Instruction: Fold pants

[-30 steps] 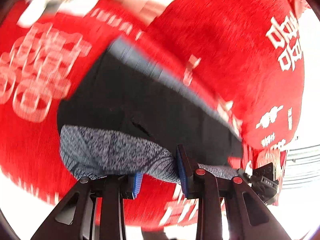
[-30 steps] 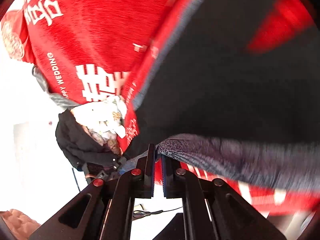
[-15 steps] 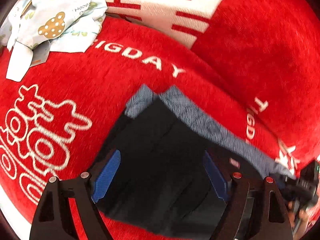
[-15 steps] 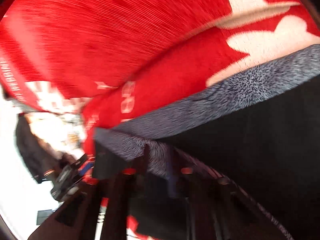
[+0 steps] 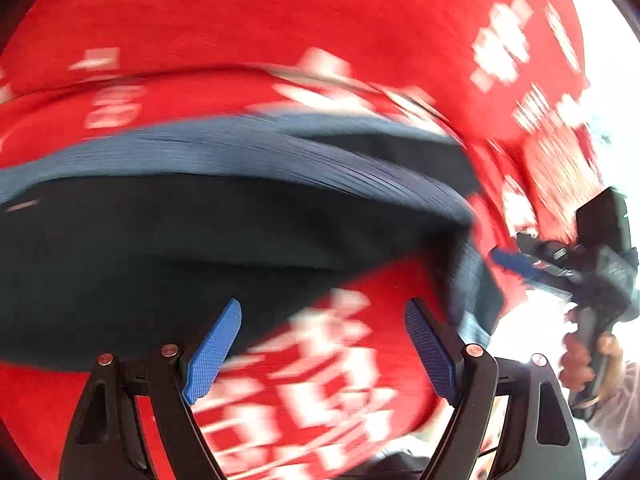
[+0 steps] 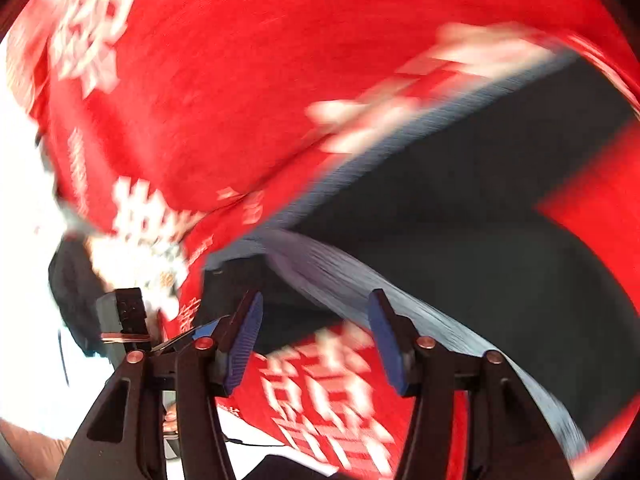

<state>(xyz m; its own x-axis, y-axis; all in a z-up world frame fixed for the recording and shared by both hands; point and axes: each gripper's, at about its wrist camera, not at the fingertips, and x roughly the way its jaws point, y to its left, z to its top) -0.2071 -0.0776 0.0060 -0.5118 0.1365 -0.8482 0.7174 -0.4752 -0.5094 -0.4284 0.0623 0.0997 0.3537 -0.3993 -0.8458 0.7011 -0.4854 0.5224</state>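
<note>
Black pants (image 5: pixel 168 236) with a grey waistband (image 5: pixel 240 148) lie on a red blanket with white lettering; both views are motion-blurred. My left gripper (image 5: pixel 320 344) is open and empty, its blue pads just short of the pants' near edge, over red blanket. My right gripper (image 6: pixel 314 340) is open and empty near the grey band (image 6: pixel 360 280) of the pants (image 6: pixel 480 220). The right gripper also shows at the right edge of the left wrist view (image 5: pixel 516 264).
The red blanket (image 5: pixel 280 20) covers the whole surface and shows in the right wrist view (image 6: pixel 240 80). A dark garment (image 6: pixel 68 280) and a pale cloth (image 6: pixel 132 256) lie at the blanket's left edge. Bright white space lies beyond the edges.
Both grippers held the grey waistband a second ago. They have let go, opened wide and pulled back; the pants now lie folded on the blanket.
</note>
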